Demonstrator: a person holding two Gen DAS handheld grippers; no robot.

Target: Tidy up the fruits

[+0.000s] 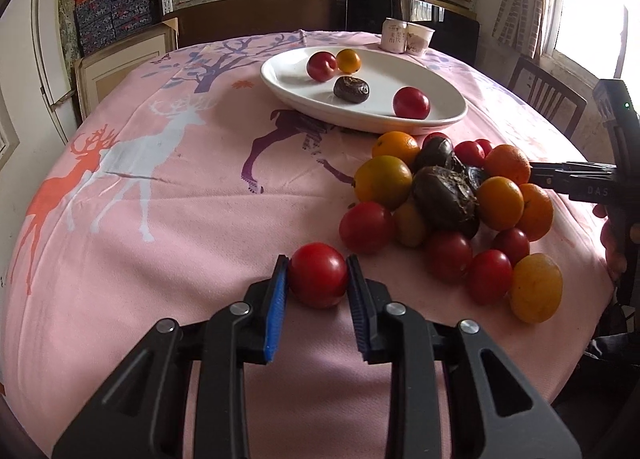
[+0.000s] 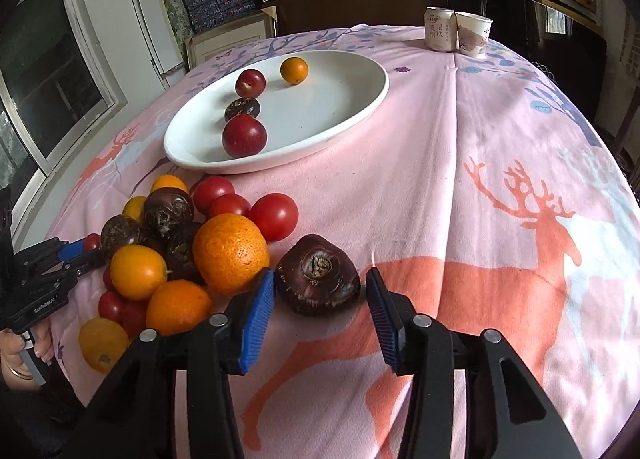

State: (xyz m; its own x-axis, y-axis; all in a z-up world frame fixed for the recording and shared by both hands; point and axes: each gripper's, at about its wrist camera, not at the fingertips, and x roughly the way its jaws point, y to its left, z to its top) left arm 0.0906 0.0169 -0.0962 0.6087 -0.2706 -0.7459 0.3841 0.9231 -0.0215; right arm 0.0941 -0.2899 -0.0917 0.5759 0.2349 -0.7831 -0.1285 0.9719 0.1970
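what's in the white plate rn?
White plate holds four fruits: two red ones, a dark brown one and a small orange. The plate under them is hidden.

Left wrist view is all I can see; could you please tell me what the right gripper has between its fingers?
Observer: The right gripper straddles a dark brown fruit lying on the cloth.
Operator: Thank you; is it gripped yet?
Observer: No, a gap shows beside the right pad.
Operator: Is that fruit clear of the others?
Observer: It lies right beside the big orange; whether they touch I cannot tell.
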